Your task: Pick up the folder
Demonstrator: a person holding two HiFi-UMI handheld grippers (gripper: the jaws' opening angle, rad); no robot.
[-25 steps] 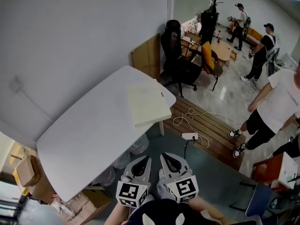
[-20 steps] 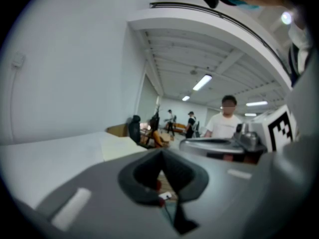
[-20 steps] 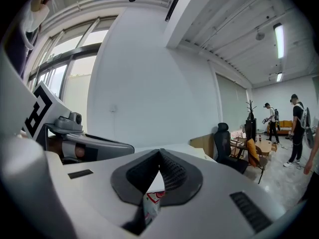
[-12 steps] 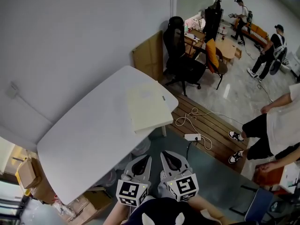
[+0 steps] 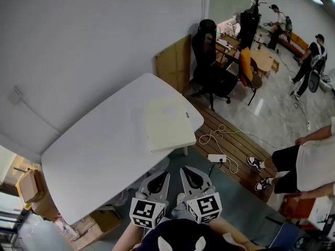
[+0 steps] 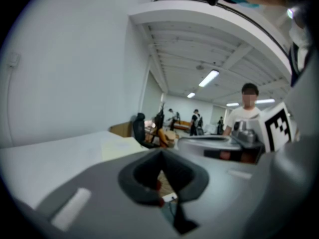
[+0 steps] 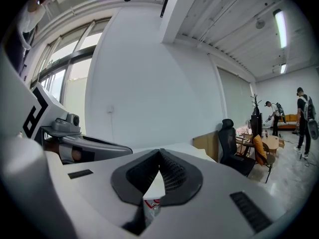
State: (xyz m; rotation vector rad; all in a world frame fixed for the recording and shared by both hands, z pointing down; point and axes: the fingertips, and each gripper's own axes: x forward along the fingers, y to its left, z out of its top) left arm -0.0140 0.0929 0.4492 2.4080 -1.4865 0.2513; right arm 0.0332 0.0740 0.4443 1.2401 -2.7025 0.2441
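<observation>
two claws show low in the head view, side by side and close together: left claw (image 5: 163,178), right claw (image 5: 186,172), each with its marker cube nearest the camera. left claw's own view (image 6: 160,153): jaws pressed together, nothing between them. right claw's own view (image 7: 159,153): same, jaws closed tip to tip, nothing pinched. both hang off the surface (image 5: 89,156), over the grey floor just short of its near edge.

folder (image 5: 167,123): pale cream, flat on the white surface at its right end, reaching the near edge by the rounded corner. well apart from both claws, untouched. left claw view catches it as a pale patch (image 6: 117,147) on the white top.

surroundings (head view): black office chair (image 5: 209,61) beyond the surface's far corner; wooden board (image 5: 175,64) leaning on the wall beside it; white cable (image 5: 220,136) and power strip (image 5: 215,158) on the wooden floor strip; cardboard boxes (image 5: 31,187) lower left; a person in white shirt and black shorts (image 5: 309,163) at the right edge.
</observation>
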